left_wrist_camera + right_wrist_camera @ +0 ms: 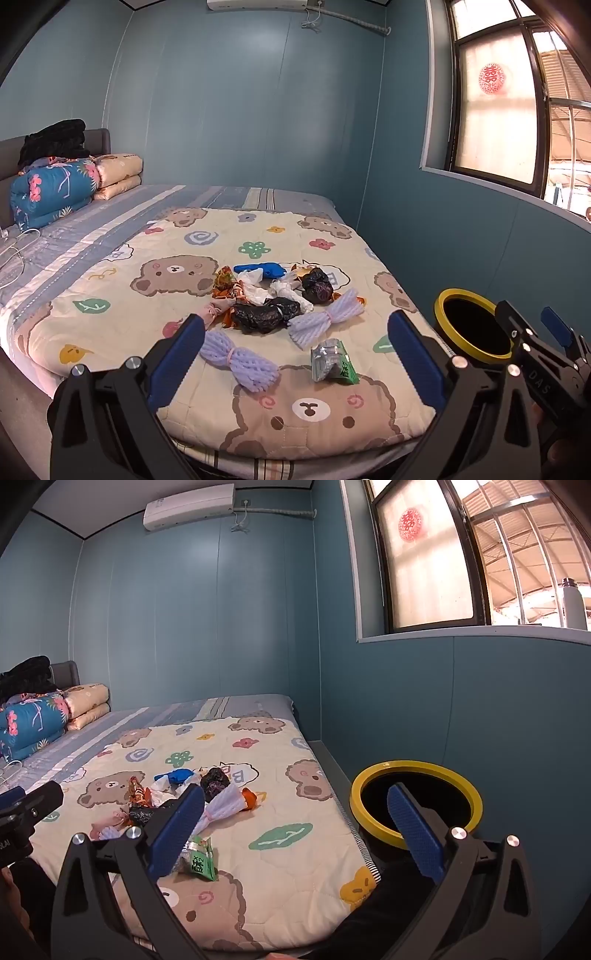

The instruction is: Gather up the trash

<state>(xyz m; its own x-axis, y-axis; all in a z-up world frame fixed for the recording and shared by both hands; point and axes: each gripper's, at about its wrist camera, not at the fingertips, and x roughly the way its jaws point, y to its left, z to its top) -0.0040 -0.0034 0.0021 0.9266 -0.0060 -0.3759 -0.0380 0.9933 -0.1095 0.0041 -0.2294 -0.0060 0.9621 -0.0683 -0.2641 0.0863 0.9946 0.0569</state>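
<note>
I hold my left gripper (295, 354) fully spread with nothing between its blue ribbed pads, and my right gripper (295, 830) stands equally wide and empty. The trash lies ahead of both on the cream bear-print quilt (122, 280) covering the bed. Nearest is the crumpled silver-and-green foil snack wrapper (332, 360), resting just ahead of the left gripper and slightly toward its right finger; beside it on the left lies the lavender foam-mesh fruit sleeve, cinched at its middle (238, 363), with its long axis running diagonally from far-left to near-right. A second such sleeve (327, 319) lies further on, at the edge of the pile of crumpled black plastic bags, white tissue and orange wrappers (269, 295). The round black bin with a yellow plastic rim (415, 801) stands off the bed's right edge, directly ahead of the right gripper. In my judgement the left gripper is better placed for the foil wrapper; foil and foam will both compress readily.
</note>
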